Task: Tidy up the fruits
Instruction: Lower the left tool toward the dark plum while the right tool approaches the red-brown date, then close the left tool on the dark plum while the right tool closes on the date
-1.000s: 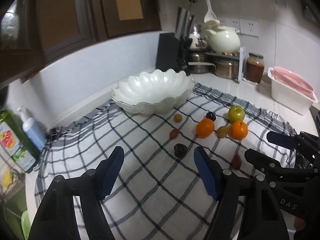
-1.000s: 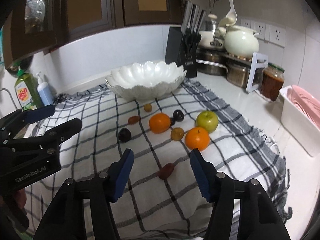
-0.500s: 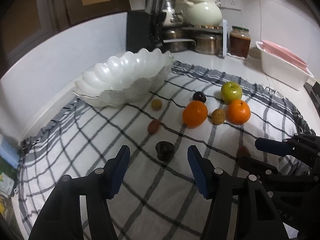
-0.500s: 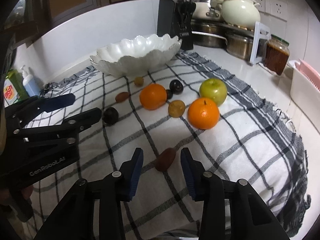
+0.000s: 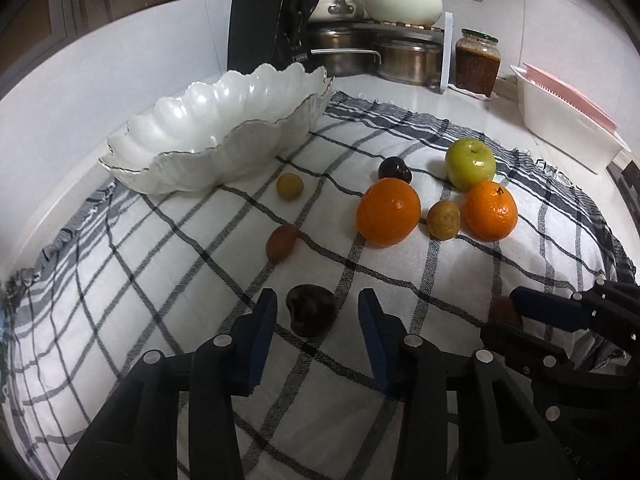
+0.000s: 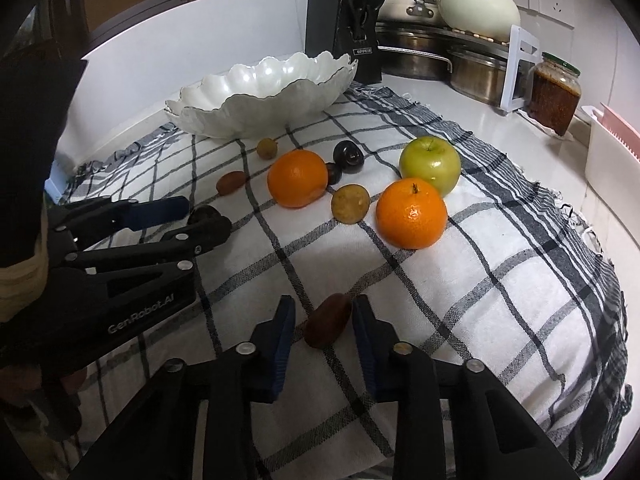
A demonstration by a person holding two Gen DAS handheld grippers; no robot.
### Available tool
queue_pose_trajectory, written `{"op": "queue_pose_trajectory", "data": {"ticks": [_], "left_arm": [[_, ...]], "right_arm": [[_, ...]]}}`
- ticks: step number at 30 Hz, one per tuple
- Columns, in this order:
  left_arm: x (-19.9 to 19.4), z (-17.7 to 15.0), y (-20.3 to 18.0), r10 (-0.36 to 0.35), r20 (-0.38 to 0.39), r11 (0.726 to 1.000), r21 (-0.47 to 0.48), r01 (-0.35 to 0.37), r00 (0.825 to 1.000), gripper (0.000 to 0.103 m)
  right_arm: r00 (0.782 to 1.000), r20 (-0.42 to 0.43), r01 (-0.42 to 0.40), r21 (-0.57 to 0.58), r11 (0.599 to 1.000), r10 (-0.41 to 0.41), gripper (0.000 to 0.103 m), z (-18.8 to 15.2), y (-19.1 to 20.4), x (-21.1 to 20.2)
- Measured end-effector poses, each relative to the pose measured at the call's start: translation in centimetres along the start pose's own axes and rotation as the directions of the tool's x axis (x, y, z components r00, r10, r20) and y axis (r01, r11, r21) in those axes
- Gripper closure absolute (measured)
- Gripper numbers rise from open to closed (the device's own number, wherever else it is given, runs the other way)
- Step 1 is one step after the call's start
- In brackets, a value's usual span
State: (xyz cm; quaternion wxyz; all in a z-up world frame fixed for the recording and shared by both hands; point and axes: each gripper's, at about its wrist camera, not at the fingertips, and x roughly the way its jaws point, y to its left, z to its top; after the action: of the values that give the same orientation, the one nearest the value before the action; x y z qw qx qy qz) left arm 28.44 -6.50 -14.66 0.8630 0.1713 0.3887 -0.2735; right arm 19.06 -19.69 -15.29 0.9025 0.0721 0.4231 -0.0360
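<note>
Left gripper (image 5: 316, 312): jaws apart, straddling a dark plum (image 5: 311, 310) on the checked cloth (image 5: 400, 412), nothing clamped; right gripper (image 6: 322, 322): jaws narrowly apart around a reddish-brown oval fruit (image 6: 327, 320), contact unclear. Both straddles look set for pickup. Scalloped white bowl (image 5: 224, 128), the likely destination, stands behind; two oranges (image 5: 388, 212), green apple (image 5: 470, 163) and small fruits lie loose between.

A white desk (image 5: 452, 108) carries a black-and-white checked cloth (image 5: 168, 320) spread across the middle and lower frame. Directly on the desk, upper right, stand a dark-filled glass jar (image 5: 479, 62), steel pots (image 5: 408, 62) and a white-and-pink bin (image 5: 560, 128).
</note>
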Motion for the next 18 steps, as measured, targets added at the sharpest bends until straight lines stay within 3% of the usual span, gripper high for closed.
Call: {"op": "queue_pose_trajectory", "data": {"ticks": [7, 9, 18], "left_arm": [[0.7, -0.2, 0.1, 0.004, -0.015, 1.0, -0.005, -0.004, 1.0, 0.069], [0.8, -0.2, 0.3, 0.009, -0.016, 1.0, -0.011, -0.009, 1.0, 0.076], [-0.3, -0.4, 0.6, -0.006, -0.002, 1.0, -0.011, 0.005, 1.0, 0.076]], "right_arm": [[1.0, -0.003, 0.018, -0.026, 1.0, -0.018, 0.082, 0.0, 0.3, 0.2], [1.0, -0.002, 0.021, -0.03, 0.999, -0.021, 0.083, 0.1, 0.3, 0.2], [1.0, 0.021, 0.012, -0.035, 0.999, -0.011, 0.084, 0.3, 0.7, -0.4]]}}
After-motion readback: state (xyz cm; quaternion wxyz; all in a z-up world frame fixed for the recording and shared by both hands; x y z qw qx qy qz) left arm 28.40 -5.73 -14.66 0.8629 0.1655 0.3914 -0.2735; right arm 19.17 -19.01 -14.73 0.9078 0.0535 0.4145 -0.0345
